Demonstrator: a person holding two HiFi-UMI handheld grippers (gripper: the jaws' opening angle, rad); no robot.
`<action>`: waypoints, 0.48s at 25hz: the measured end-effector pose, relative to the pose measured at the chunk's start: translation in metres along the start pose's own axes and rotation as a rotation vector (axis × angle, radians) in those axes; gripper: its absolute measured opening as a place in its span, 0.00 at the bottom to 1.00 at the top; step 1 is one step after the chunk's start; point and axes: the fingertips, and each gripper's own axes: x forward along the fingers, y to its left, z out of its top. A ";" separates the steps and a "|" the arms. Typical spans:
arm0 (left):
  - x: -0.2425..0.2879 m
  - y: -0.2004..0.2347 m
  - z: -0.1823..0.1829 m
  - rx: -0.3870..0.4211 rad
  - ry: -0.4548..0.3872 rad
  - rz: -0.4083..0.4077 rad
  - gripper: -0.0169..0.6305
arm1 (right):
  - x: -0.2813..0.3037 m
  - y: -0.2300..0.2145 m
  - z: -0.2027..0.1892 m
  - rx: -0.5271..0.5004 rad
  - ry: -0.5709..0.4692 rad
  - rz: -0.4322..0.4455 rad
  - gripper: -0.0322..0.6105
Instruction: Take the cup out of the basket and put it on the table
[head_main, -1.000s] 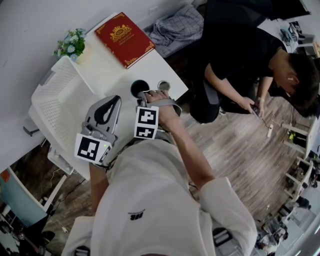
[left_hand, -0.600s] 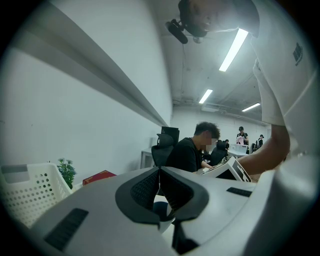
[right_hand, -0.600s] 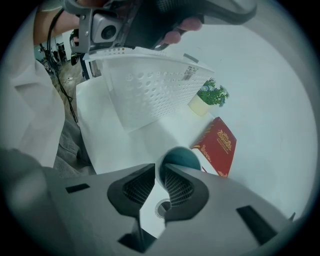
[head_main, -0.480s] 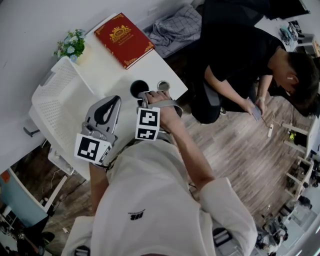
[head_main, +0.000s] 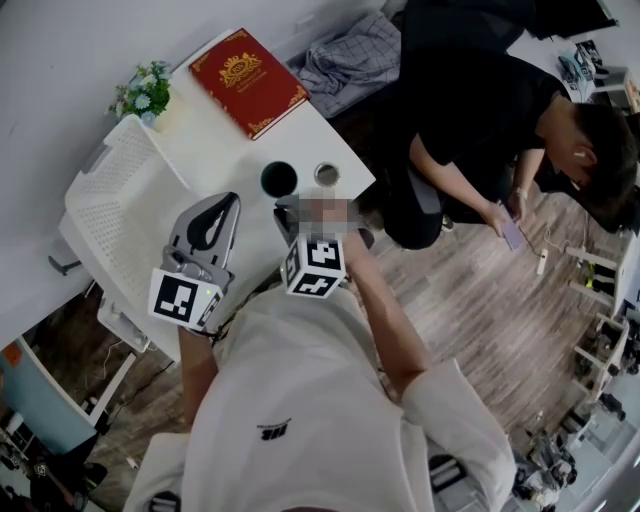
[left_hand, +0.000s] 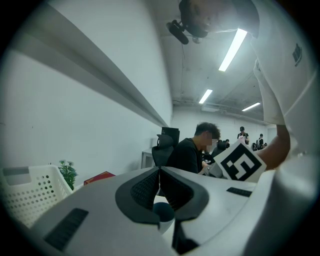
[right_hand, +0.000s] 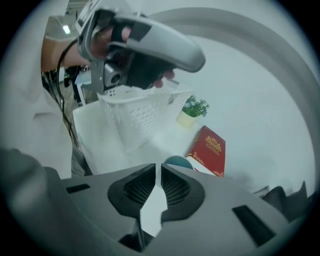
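Cup (head_main: 279, 179) stands on desk (head_main: 215, 130) right of basket (head_main: 110, 200), so I judge task done. R gripper (right_hand: 157, 169) fingers slightly apart, empty, since cup is let go; L gripper (left_hand: 160, 171) fingers pressed together, idle.

**No legible writing anywhere in view**
The red book (head_main: 249, 80) on the desk at 11 o'clock bore a gold crest and border, its lettering too small to read. The marker cube (head_main: 184, 298) at 8 o'clock and a second marker cube (head_main: 318, 270) near the centre showed black-and-white square patterns, not letters. A small dark logo (head_main: 272, 431) on the white shirt at 6 o'clock was illegible.
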 end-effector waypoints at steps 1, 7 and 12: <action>-0.001 0.001 0.000 -0.001 -0.001 0.001 0.05 | -0.005 0.000 0.003 0.053 -0.042 0.001 0.11; -0.002 -0.002 0.002 -0.006 -0.008 -0.002 0.05 | -0.036 -0.011 0.022 0.408 -0.338 0.042 0.07; -0.002 -0.006 0.009 -0.004 -0.026 -0.017 0.05 | -0.093 -0.052 0.049 0.610 -0.687 0.026 0.07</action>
